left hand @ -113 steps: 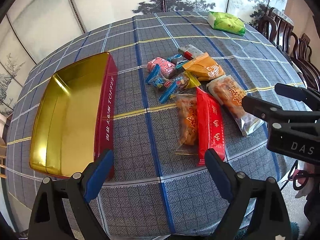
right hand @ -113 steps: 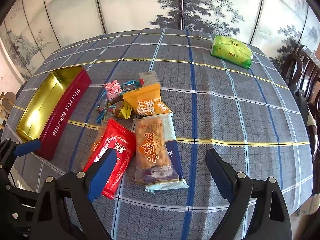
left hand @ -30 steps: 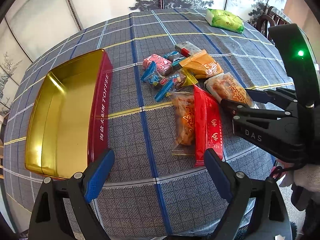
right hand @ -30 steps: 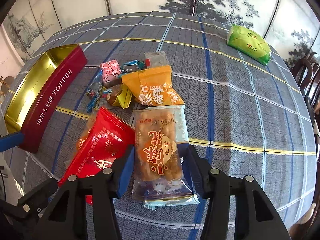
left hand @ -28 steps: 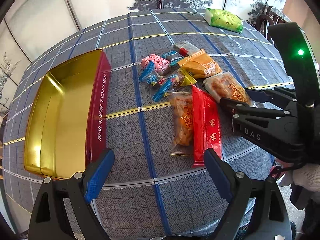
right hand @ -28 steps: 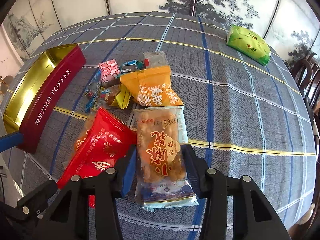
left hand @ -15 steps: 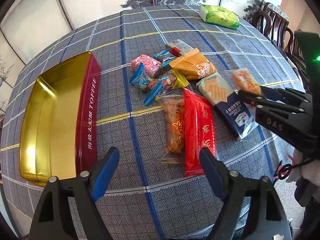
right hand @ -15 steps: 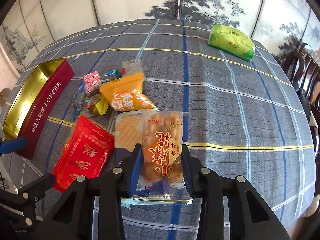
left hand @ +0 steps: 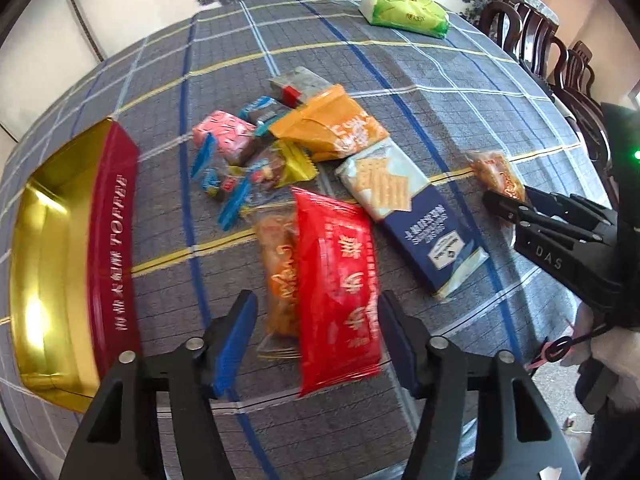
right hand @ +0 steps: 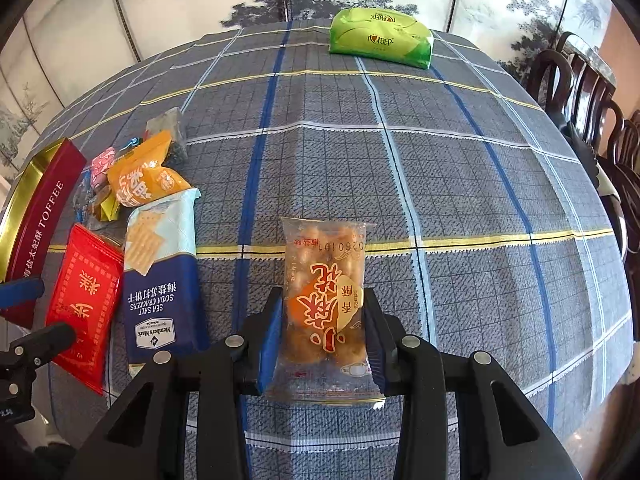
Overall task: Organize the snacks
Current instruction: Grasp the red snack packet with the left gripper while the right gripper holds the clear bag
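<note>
With the right tool (right hand: 322, 332) pinching the clear fried-snack packet (right hand: 325, 300) and the left tool (left hand: 316, 340) spread (idle), carry it level toward the gold-lined red toffee tin (left hand: 60, 248).

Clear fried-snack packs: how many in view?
2. One clear fried-snack pack is clamped in the right tool; the second pack lies on the tablecloth, partly under the red packet. Others could hide in the candy pile.

We see checked tablecloth (right hand: 460, 184) bearing toffee tin (left hand: 116, 240), green pack (right hand: 380, 38), cracker pack (left hand: 408, 208), red packet (left hand: 340, 292), small sweets (left hand: 240, 160).
</note>
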Demonstrator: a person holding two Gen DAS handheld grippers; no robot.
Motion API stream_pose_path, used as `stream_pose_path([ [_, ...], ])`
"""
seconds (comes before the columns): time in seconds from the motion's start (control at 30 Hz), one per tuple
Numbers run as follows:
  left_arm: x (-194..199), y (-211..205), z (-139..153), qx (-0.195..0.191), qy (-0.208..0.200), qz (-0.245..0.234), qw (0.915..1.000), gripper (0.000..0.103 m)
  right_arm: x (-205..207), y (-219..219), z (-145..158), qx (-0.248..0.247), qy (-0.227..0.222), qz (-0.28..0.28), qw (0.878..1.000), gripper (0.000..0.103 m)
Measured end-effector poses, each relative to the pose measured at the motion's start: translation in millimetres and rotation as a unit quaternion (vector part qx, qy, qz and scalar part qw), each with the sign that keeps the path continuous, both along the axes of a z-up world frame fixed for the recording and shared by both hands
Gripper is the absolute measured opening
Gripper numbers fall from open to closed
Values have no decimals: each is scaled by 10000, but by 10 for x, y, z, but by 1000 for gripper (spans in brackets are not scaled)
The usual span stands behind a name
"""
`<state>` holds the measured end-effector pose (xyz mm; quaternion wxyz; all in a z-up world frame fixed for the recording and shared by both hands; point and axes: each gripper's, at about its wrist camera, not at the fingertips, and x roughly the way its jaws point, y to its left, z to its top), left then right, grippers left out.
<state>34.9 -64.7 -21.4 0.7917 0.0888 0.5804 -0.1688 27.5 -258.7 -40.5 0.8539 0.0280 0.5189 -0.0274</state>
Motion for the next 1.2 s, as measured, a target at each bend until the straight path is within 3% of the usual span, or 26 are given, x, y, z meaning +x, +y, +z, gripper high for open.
stream_pose_path([
  [0.23,18,-178,-53,92,-7,-95,9999,54,-28,-39,3,85,-53,-17,9999,38],
  [0.33,39,-138,-34,30,25,23,10000,45,-33,-35,1,76,-76,-16,9999,39],
  [0.37,53,-118,-34,73,39,83,9999,38,-37,-34,1,84,-87,-15,9999,39],
  [0.53,-7,-126,108,1,-134,44,9999,32,-40,-44,6,135,-104,-24,9999,39],
  [0.7,-49,-253,70,73,-52,-194,9998,35,-43,-54,8,161,-122,-25,9998,39],
  [0.9,-36,-169,-11,26,51,-27,10000,39,-43,-53,12,168,-144,-24,9998,39],
  [1.03,-63,-311,-42,135,5,-230,9996,47,-48,-64,12,205,-162,-42,9997,39],
  [1.2,-92,-384,-66,-42,118,-365,9993,59,-47,-52,12,191,-178,-39,9997,39],
])
